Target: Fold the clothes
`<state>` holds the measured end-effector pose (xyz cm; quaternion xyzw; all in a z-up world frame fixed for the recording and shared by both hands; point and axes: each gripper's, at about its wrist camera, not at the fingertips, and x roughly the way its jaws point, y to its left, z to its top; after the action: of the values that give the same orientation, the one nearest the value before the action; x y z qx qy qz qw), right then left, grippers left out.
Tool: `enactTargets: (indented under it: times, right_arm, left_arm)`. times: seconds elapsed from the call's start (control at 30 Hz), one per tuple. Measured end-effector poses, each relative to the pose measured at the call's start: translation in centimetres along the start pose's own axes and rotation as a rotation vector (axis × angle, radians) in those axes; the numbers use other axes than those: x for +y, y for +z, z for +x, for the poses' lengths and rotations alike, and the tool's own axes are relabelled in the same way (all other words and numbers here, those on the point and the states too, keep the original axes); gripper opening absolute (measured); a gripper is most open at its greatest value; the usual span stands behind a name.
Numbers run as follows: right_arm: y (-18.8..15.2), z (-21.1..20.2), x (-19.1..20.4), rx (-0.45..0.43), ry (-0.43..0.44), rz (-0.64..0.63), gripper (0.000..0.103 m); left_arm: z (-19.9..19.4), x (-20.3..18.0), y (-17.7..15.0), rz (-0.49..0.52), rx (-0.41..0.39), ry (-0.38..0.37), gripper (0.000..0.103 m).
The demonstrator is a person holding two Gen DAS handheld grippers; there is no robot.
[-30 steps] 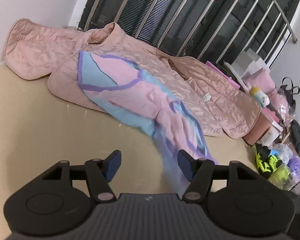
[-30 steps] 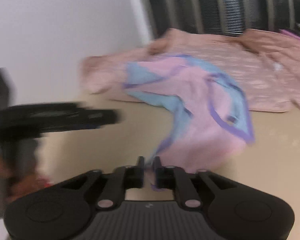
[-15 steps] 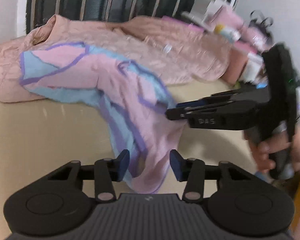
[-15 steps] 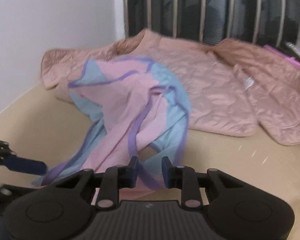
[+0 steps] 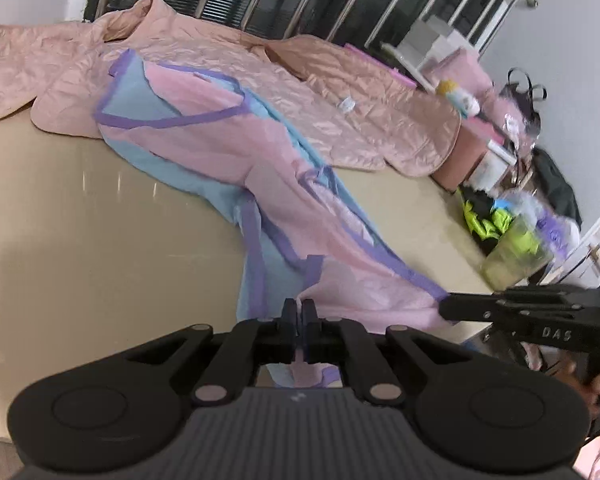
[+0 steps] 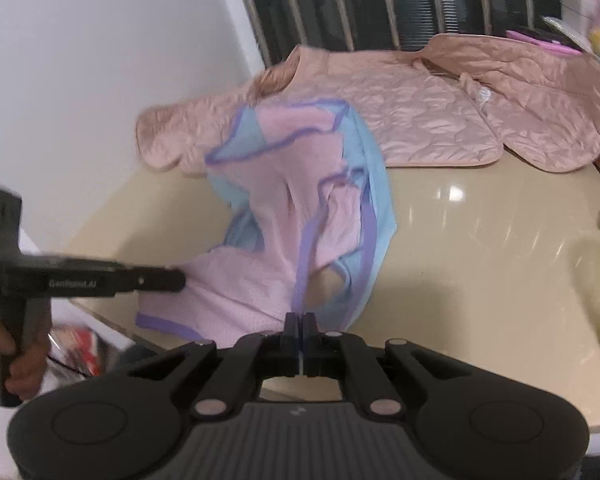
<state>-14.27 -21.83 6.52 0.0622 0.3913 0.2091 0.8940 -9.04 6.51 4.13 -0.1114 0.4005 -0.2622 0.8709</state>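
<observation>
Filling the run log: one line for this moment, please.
left tool: shut on pink-blue purple-trimmed garment | right tool: shut on garment | garment partly overlaps quilted pink jacket

1. The light is soft and even, and both pictures are bright.
2. Small white glints shine on the beige tabletop (image 6: 480, 232).
3. Edges bend and go dark in the corners.
4. The right side clutter (image 5: 512, 236) looks blurry.

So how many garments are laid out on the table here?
2. The pink, blue and purple garment lies nearer, its near edge pinched by both grippers, left gripper and right gripper. The quilted pink jacket is spread behind and partly under it. Others could be hidden underneath.
</observation>
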Motion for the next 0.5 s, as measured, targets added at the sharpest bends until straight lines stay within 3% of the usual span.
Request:
enactTargets:
  times: [0.17,0.33,0.43,0.5]
  right_arm:
    - [0.9,2.5,0.4,-0.007,-0.057,-0.050,0.002]
    - [5.5,3.4,0.5,-0.165,-0.130,-0.069,0.001]
    - [8.3,5.1,0.5,-0.245,-0.183,-0.088,0.002]
    - [9.9,8.0,-0.1,-0.221,-0.252,-0.092,0.008]
  left_arm:
    - [-0.3,-0.4,1.5,-0.012,-0.070,0.014,0.002]
    - [0.3,-0.6,4.5,-0.013,-0.166,0.061,0.002]
    - [2.0,0.3,6.0,-0.083,-0.214,0.147,0.007]
    - [3.2,1.0,6.3,-0.113,-0.190,0.209,0.011]
